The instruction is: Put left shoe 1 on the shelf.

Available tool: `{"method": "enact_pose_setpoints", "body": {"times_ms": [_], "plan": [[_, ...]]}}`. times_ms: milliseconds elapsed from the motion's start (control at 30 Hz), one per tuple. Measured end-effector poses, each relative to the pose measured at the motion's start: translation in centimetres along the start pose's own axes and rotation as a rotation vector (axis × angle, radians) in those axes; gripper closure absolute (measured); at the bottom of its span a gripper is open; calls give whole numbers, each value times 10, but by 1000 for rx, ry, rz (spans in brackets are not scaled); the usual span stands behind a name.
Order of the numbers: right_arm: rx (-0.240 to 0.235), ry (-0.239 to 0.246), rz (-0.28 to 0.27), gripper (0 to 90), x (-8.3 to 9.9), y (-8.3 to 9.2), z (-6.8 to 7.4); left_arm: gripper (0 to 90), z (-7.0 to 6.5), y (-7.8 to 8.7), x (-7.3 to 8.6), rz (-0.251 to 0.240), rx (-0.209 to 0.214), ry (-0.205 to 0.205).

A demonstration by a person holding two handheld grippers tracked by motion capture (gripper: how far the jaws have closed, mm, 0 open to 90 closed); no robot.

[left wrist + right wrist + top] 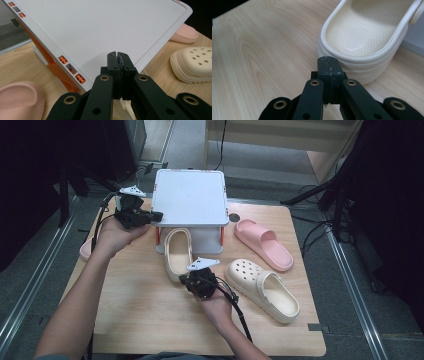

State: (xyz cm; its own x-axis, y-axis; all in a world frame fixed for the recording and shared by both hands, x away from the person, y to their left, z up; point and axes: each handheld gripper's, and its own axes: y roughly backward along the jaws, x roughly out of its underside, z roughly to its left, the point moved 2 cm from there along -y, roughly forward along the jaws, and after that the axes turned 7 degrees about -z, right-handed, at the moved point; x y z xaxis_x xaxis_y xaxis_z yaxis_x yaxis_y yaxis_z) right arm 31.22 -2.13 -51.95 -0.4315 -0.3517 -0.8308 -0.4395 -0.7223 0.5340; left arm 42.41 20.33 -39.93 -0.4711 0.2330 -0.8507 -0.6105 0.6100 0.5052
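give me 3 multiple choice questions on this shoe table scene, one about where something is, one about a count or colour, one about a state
1. Where is the toe of the cream clog that lies by the right gripper?
A. under the white shelf
B. on top of the shelf
C. off the table

2. How many cream clogs are on the table?
A. one
B. two
C. three

3. How do the left gripper jaws stand?
A. wide open
B. shut on a slipper
C. shut, holding nothing

Answers:
1 A, its toe end reaches in beneath the shelf top.
2 B, the other clog lies to the right.
3 C, the jaws meet with nothing between, over the shelf corner.
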Motion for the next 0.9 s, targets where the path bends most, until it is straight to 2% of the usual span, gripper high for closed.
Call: {"method": "enact_pose_setpoints", "body": {"times_ms": [33, 200, 467, 633, 667, 700, 833, 900], "plan": [[-3, -14, 1, 900, -2, -2, -1, 891, 0, 0, 0, 0, -2, 3], [7, -10, -4, 900, -8, -12, -3, 891, 0, 0, 0, 1, 1, 6], [20, -44, 0, 900, -16, -25, -14, 890, 1, 0, 0, 3, 9, 14], [42, -14, 17, 900, -25, -33, -17, 890, 1, 1, 0, 2, 13, 18], [26, -18, 7, 900, -26, -35, -19, 890, 1, 1, 0, 2, 14, 18], [45, -22, 14, 900, -28, -37, -20, 890, 1, 1, 0, 1, 13, 17], [42, -24, 3, 900, -35, -46, -25, 891, 1, 0, 0, 1, 13, 18], [62, -19, 6, 900, -38, -52, -26, 891, 0, 0, 0, 2, 10, 14]]}}
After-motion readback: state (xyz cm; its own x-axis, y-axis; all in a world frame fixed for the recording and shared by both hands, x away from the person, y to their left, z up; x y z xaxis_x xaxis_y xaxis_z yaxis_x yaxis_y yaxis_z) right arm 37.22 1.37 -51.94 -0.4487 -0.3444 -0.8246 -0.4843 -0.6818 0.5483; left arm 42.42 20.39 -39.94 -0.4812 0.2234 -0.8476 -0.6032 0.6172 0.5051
